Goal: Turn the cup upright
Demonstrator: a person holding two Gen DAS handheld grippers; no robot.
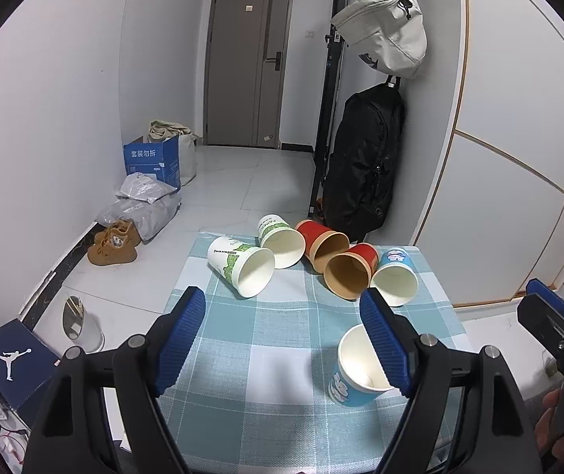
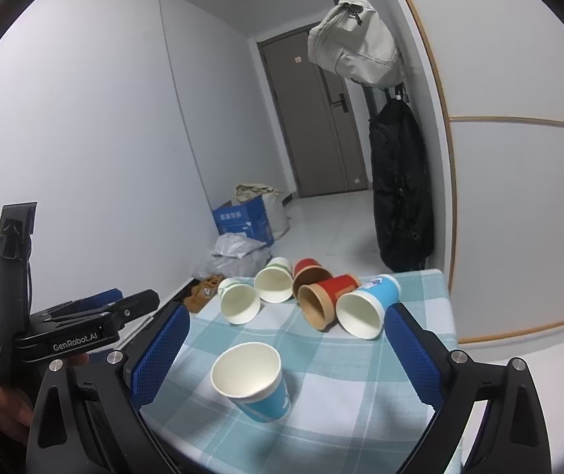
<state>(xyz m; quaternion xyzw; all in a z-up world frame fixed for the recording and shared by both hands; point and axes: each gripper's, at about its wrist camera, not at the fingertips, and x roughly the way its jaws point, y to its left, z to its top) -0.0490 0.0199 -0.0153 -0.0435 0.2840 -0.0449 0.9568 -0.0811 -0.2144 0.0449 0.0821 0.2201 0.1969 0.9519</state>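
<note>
One blue cup point(image 2: 252, 381) stands up. Our left gripper point(image 1: 282, 339) and right gripper point(image 2: 285, 351) are wide open, holding nothing. Next we grab a lying cup point(image 2: 363, 310).

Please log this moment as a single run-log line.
left gripper: open, empty | right gripper: open, empty | upright blue cup: standing, near side of table | five cups on their sides at far edge
</note>
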